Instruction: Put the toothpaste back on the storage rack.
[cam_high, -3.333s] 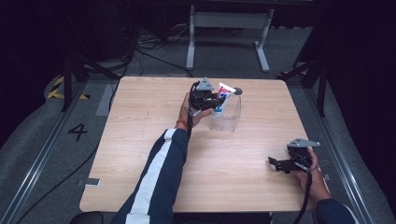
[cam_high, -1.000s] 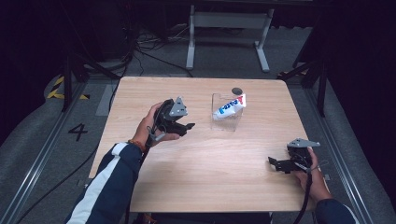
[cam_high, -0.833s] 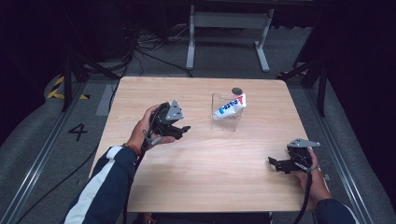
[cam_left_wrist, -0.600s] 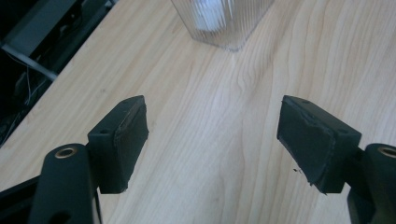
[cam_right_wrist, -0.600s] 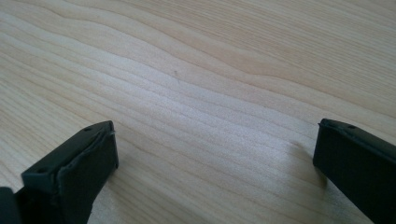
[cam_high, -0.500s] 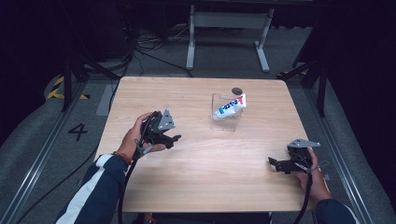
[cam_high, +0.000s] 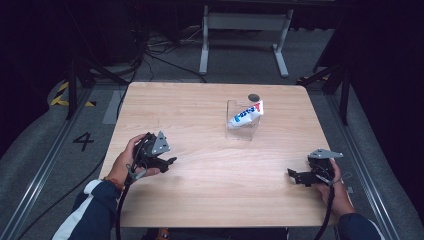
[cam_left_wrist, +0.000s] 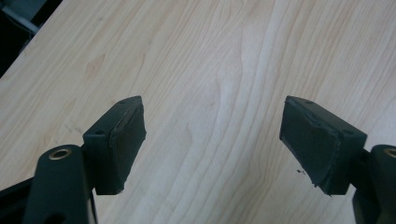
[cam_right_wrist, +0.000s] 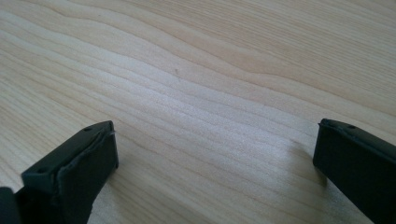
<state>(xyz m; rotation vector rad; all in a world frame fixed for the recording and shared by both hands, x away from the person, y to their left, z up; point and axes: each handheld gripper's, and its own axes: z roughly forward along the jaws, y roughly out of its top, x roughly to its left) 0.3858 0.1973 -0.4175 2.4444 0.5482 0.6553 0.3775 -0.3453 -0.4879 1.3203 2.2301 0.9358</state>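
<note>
A white, blue and red toothpaste tube (cam_high: 245, 115) leans inside a clear plastic container (cam_high: 243, 132) on the far middle of the wooden table (cam_high: 210, 200). My left gripper (cam_high: 172, 162) is low over the near left of the table, well away from the container. Its jaws have just been opening, and in the left gripper view the left gripper (cam_left_wrist: 212, 109) has only bare wood between its pads. My right gripper (cam_high: 291, 175) rests near the front right corner. In the right gripper view the right gripper (cam_right_wrist: 215, 126) is open, with nothing between its jaws.
A small dark round thing (cam_high: 254, 96) lies just behind the container. Beyond the table's far edge stands a grey metal frame (cam_high: 245, 22) among floor cables. A painted 4 (cam_high: 83, 141) marks the floor at left.
My left gripper has drawn back from the container toward the near left of the table and sunk lower, empty. The tube stays in the container. The right gripper has not moved.
</note>
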